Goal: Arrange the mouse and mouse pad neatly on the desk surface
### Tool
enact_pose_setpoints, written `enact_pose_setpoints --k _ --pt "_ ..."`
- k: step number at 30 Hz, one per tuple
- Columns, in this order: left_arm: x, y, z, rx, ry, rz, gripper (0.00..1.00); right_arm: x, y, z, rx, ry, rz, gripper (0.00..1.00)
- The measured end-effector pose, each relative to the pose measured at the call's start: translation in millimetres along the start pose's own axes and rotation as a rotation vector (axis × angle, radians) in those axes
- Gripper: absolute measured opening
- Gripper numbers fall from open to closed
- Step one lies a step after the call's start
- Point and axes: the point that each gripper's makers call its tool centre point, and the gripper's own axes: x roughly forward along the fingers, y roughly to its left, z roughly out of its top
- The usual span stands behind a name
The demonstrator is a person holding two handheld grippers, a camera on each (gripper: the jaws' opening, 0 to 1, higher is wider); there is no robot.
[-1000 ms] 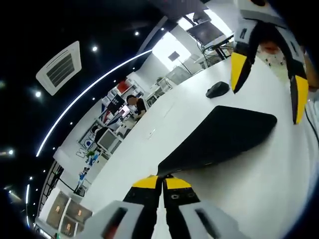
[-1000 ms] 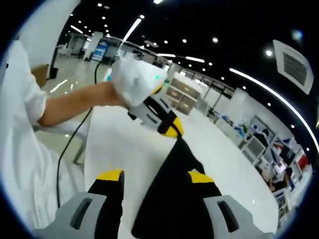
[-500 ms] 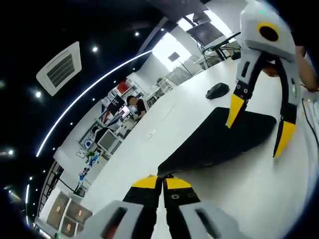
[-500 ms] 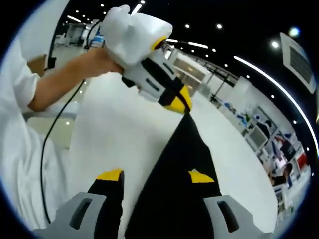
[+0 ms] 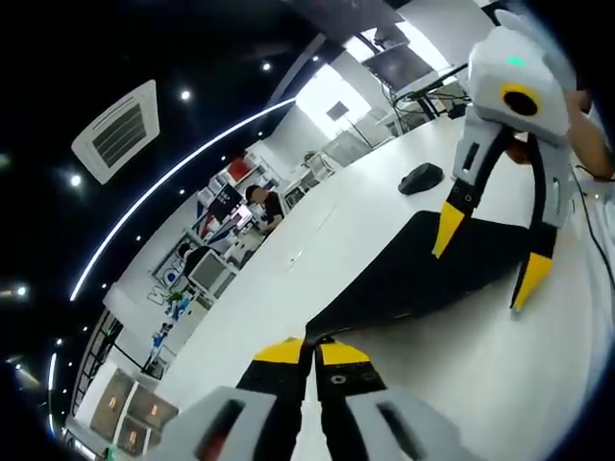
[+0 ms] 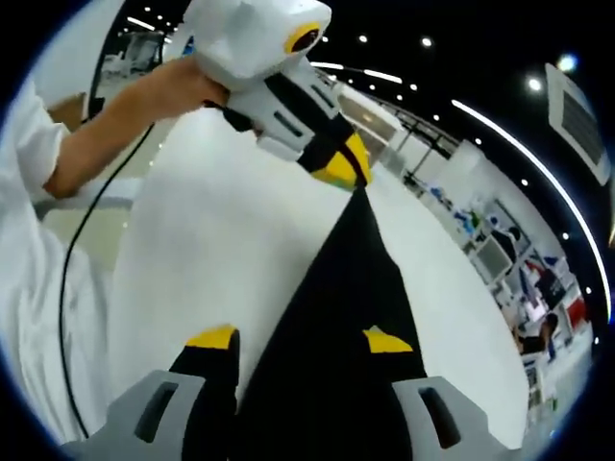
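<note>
Your left gripper (image 5: 315, 348) is clamped on 1 corner of the mouse pad (image 5: 432, 259), its 2 yellow tips pressed together with the thin black edge pinched between them. That grip lifts the near corner off the desk (image 5: 288, 279), which is why the pad slopes up toward you instead of lying flat; from the right gripper view the left gripper (image 6: 344, 173) meets the pad's (image 6: 341, 317) far tip at a point above the white surface.

Your right gripper (image 5: 485, 269) stands with its jaws spread wide, astride the opposite end of the pad, 1 tip near each long edge and gripping nothing. In its own view the right gripper (image 6: 300, 338) has the black sheet running up between the 2 tips, so it looks lined up to close on that end or press it down. I judge you are holding 1 corner so the other end can be squared against the desk edge.

The mouse (image 5: 420, 176) sits on the desk just beyond the pad's far corner, apart from it and untouched. It seems left for later, once the pad lies flat. Watch the pinched corner: the pad looks limp and may fold if you pull.
</note>
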Motion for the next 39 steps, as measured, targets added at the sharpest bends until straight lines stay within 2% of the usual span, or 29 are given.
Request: enact_pose_setpoints --k 12,17,26,39 --pt "-2.2 3.9 -3.4 -0.026 0.001 -0.001 0.05 -7.4 -14.4 -15.7 0.039 0.029 -0.018 0.48" --pt "-2.1 4.0 -3.7 -0.032 0.001 -0.002 0.05 -12.2 -23.5 -21.4 0.048 0.044 -0.049 0.48" --pt "-2.4 3.3 -6.1 -0.032 0.008 -0.005 0.05 -20.4 -41.0 -41.7 0.053 0.106 -0.103 0.48" --pt "-2.1 1.4 -8.1 -0.042 0.011 -0.013 0.05 -30.5 -58.6 -63.9 0.072 0.147 -0.133 0.47"
